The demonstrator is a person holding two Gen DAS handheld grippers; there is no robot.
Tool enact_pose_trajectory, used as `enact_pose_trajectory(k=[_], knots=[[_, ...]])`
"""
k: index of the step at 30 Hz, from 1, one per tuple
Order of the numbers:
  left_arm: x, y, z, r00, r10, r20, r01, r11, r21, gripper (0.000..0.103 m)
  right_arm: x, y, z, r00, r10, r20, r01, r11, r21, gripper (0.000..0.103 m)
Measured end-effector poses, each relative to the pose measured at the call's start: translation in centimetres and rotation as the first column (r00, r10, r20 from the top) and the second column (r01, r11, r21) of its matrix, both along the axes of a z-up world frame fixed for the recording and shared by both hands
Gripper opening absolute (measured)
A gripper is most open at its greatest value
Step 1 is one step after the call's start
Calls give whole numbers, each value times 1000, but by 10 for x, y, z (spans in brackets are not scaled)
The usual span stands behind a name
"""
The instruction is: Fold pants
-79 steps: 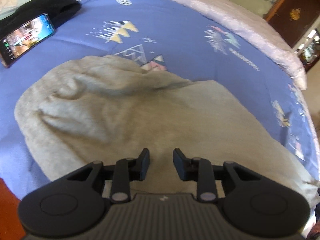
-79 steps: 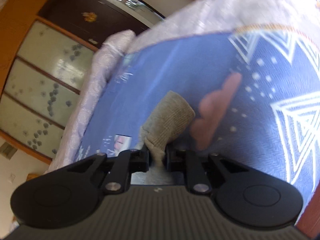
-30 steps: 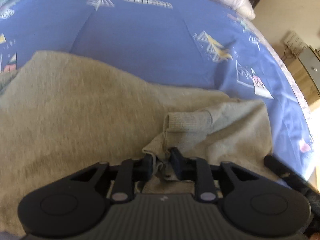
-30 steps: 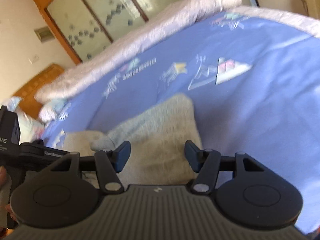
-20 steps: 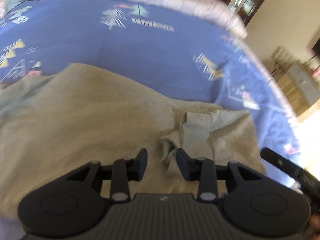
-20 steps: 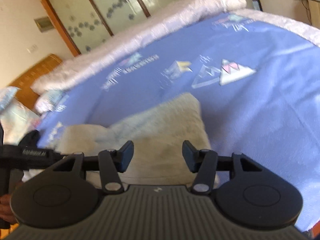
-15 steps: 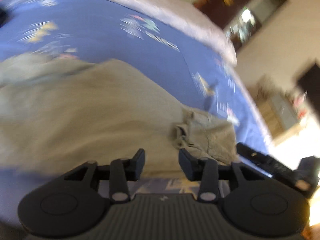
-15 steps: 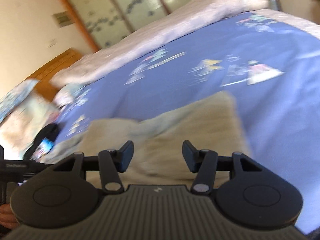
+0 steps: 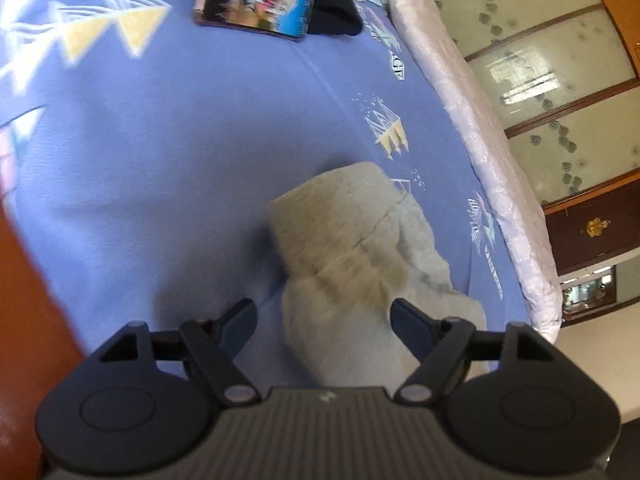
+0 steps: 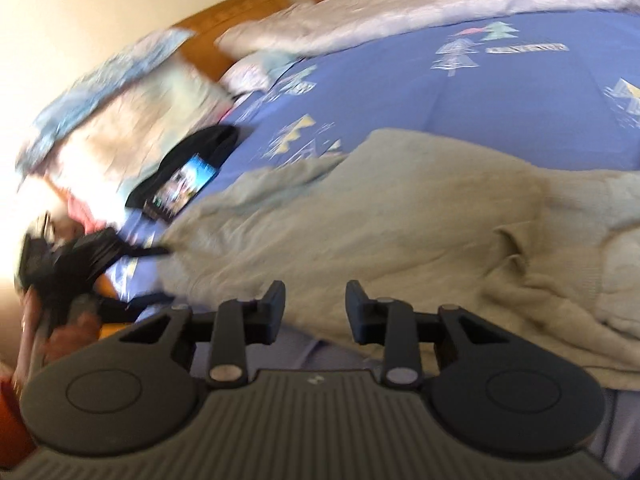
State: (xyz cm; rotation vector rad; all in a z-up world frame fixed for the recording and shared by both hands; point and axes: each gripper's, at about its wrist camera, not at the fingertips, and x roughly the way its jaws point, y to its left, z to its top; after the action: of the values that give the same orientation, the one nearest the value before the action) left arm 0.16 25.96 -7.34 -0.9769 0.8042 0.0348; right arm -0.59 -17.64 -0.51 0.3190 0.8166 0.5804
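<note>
The grey pants (image 10: 400,216) lie spread across the blue bed sheet (image 10: 480,92), with bunched folds at the right. In the left wrist view one rounded end of the pants (image 9: 344,232) runs toward me. My left gripper (image 9: 324,320) hangs over it with its jaws opening wide. Cloth lies between the fingers, but the pads do not touch it. My right gripper (image 10: 316,304) hovers over the near edge of the pants. Its jaws are closing and nothing is pressed between the pads. In the right wrist view the left gripper (image 10: 92,256) shows at the far left, held by a hand (image 10: 72,332).
A phone (image 9: 256,0) with a lit screen rests on a black garment (image 9: 336,4) near the pillows (image 10: 120,100). A white quilt (image 9: 480,152) runs along the far side of the bed. A wooden bed edge (image 9: 24,300) is at the left, and wardrobe doors (image 9: 560,80) stand beyond.
The left gripper let go of the bunched cloth, opened wide and swung across to another end of the pants, rolling as it went. The right gripper swung left over the pants and its jaws narrowed.
</note>
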Motion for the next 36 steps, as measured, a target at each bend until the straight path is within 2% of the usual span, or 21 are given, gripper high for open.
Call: enact_pose_trajectory(k=[1,2,5,6,8,10,15,17,19,20,22,23,25,27,28,29,31,32,34,35,36], knots=[[11,-2,0,1000,-17,13,17,1000,8,73,-3,4,0,1000,8,2,-8,1000,-18,36],[22,-4,-1,1000,-29,9,29,999,13,55,-4,6,-1,1000,12,-1,-12,999,-32,36],[46,-5,-12,1000,-24,-4,24,1000,-8,33,-4,4,-4,1000,-10,-30,9,999,-41,37],[48,-5,-12,1000,-26,1,26,999,-27,31,-3,4,-4,999,-20,-36,18,999,-42,37],[44,-11,-2,999,-42,34,42,999,-16,27,-2,3,-3,999,-34,-28,33,998,-48,38],[39,-20,11,994,-69,82,67,997,32,27,2,4,1,999,-43,-11,42,998,-50,38],[29,-45,39,982,-130,137,111,984,143,27,28,13,3,999,-46,8,46,999,7,38],[27,-59,49,974,-165,152,135,972,190,27,45,23,-13,998,-39,-44,40,999,8,37],[27,-80,62,960,-217,176,171,954,247,27,64,35,-44,983,-38,-178,27,997,-67,32],[27,-91,69,950,-249,189,189,939,288,27,65,33,-50,985,-63,-163,54,997,-62,25],[23,-115,82,926,-313,213,219,901,374,27,68,24,-45,975,-70,-213,72,997,2,28],[22,-128,86,911,-348,221,236,879,414,27,67,14,-42,972,-73,-224,92,993,78,28],[21,-167,95,866,-448,222,294,815,500,27,63,-7,-32,971,-108,-213,145,975,168,28],[19,-213,93,802,-567,186,372,719,587,28,56,-32,-22,966,-186,-182,226,947,229,31],[19,-235,88,763,-629,153,424,664,615,34,52,-45,-20,957,-228,-179,268,930,251,31],[20,-250,81,732,-670,122,466,624,627,39,48,-56,-19,947,-266,-181,307,915,262,32],[21,-275,65,681,-731,35,559,550,620,38,41,-74,-21,924,-330,-192,371,894,250,35],[19,-280,61,668,-744,15,579,533,617,39,39,-79,-24,915,-349,-204,392,889,237,36],[11,-274,64,650,-759,38,583,530,616,44,35,-86,-31,900,-364,-239,416,882,222,36],[6,-266,68,648,-759,63,577,544,608,48,32,-87,-34,898,-365,-247,420,878,230,36],[1,-254,75,657,-748,96,564,572,596,50,30,-89,-36,897,-364,-252,423,872,247,38]])
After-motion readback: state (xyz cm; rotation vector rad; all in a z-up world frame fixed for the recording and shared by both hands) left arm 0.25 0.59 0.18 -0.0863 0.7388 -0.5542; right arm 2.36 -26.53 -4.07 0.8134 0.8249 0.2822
